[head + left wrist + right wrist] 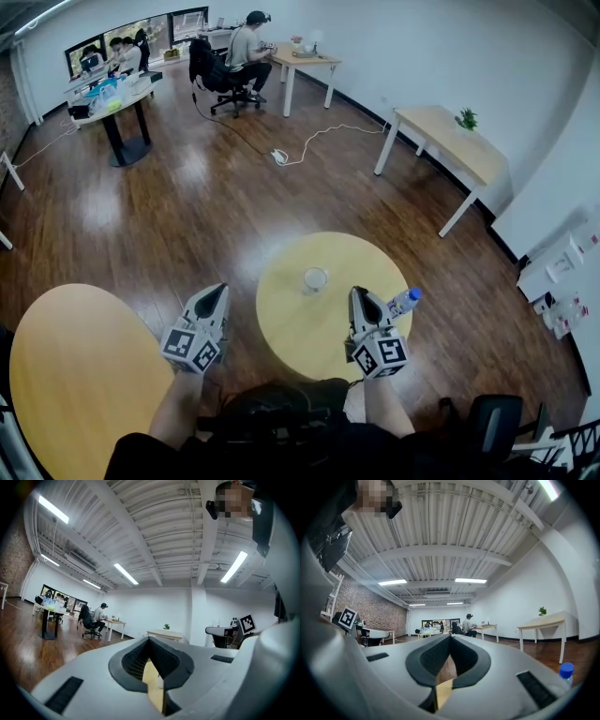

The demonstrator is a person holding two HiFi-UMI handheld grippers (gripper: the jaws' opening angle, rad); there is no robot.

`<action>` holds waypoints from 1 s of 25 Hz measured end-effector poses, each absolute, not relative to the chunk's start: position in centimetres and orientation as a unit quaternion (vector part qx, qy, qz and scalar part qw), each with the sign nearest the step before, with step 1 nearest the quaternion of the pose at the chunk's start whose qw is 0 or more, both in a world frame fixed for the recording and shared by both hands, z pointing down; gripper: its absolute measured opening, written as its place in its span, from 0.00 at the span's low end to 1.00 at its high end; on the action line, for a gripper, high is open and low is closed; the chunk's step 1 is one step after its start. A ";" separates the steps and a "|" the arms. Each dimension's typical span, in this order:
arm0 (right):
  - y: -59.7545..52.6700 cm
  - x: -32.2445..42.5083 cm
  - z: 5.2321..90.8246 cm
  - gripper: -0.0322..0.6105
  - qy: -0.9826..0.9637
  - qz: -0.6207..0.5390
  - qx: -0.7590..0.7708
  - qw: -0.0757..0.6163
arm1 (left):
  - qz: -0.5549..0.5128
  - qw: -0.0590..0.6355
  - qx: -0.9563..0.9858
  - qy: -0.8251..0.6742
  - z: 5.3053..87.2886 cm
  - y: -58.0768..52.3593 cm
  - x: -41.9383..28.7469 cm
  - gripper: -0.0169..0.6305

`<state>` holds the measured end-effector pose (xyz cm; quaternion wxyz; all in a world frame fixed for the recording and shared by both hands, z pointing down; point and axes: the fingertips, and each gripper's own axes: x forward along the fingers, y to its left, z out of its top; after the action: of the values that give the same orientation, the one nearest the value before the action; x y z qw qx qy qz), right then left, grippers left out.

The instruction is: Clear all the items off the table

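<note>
A round yellow table (300, 337) stands in front of me in the head view. On it are a clear cup (315, 278) near the middle and a plastic bottle with a blue cap (405, 301) lying at the right edge. My left gripper (221, 290) hovers just off the table's left edge, its jaws closed and empty. My right gripper (357, 293) is over the table's right part, just left of the bottle, also closed with nothing in it. The right gripper view shows the bottle's cap (566, 670) at lower right. In both gripper views the jaws meet at their tips.
A second round yellow table (75, 375) is at lower left. A rectangular desk with a plant (448, 141) stands at the right wall, white shelving (553, 272) beyond it. A cable (309, 141) runs over the wooden floor. People sit at desks (248, 56) far back.
</note>
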<state>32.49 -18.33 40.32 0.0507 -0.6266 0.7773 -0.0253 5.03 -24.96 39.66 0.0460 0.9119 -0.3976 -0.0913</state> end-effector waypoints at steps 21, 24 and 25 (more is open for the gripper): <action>-16.5 33.6 41.9 0.05 0.765 -0.038 -0.642 0.032 | -0.075 0.069 0.922 -0.372 41.0 -24.2 6.7 0.02; -16.6 33.4 41.9 0.05 0.767 -0.038 -0.640 0.027 | -0.072 0.068 0.924 -0.370 41.1 -24.1 6.9 0.02; -16.6 33.3 41.9 0.05 0.768 -0.039 -0.639 0.026 | -0.071 0.067 0.924 -0.370 41.1 -24.1 6.8 0.02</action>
<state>33.29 -16.61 41.93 0.0262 -0.6392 0.7676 -0.0385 6.84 -24.08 41.10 0.0672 0.9238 -0.3702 -0.0708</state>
